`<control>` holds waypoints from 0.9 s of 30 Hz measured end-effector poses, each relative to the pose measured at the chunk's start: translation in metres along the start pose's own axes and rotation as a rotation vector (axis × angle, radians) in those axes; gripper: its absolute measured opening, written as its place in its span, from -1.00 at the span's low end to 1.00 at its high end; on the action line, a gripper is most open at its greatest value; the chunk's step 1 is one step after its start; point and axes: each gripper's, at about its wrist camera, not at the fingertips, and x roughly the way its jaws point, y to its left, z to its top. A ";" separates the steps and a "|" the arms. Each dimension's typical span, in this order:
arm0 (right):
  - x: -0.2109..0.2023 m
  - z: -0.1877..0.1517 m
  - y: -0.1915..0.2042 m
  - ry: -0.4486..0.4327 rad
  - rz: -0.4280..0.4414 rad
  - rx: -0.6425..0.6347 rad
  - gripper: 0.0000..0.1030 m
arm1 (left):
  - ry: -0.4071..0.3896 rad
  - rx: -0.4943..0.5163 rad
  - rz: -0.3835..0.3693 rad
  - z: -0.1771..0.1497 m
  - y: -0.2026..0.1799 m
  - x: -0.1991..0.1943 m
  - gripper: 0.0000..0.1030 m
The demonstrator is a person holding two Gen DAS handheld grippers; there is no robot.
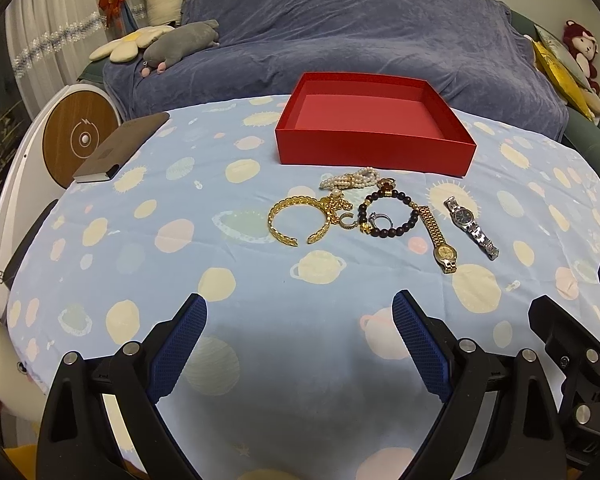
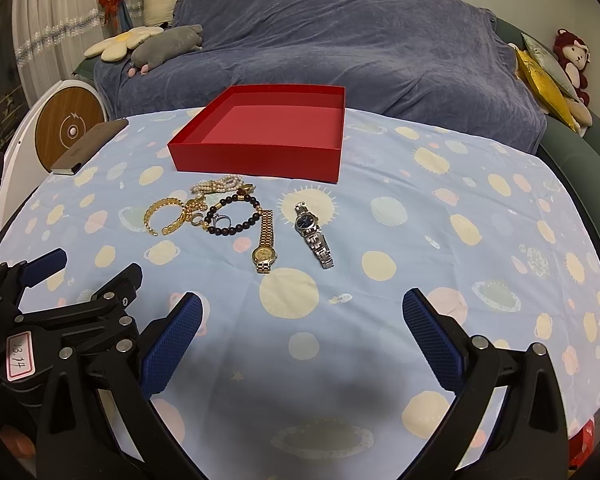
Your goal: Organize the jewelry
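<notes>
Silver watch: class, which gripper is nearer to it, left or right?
Right. The right gripper sits almost straight in front of the silver watch; the left gripper is off to its left, nearer the gold bangle.

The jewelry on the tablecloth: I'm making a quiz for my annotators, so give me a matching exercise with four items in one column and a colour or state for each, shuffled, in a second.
Column 1:
1. open cuff bracelet
2. beaded bracelet
3. watch nearest the right gripper
4. red box

Column 2:
A. silver band, dark blue dial
B. empty, lid off
C. gold, gap facing the camera
D. dark beads, small ring lying inside its loop

Pairs: 1-C, 2-D, 3-A, 4-B
</notes>
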 end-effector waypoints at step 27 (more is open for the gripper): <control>0.001 -0.001 0.004 0.001 -0.010 -0.009 0.90 | 0.006 -0.004 0.000 -0.002 0.000 -0.001 0.77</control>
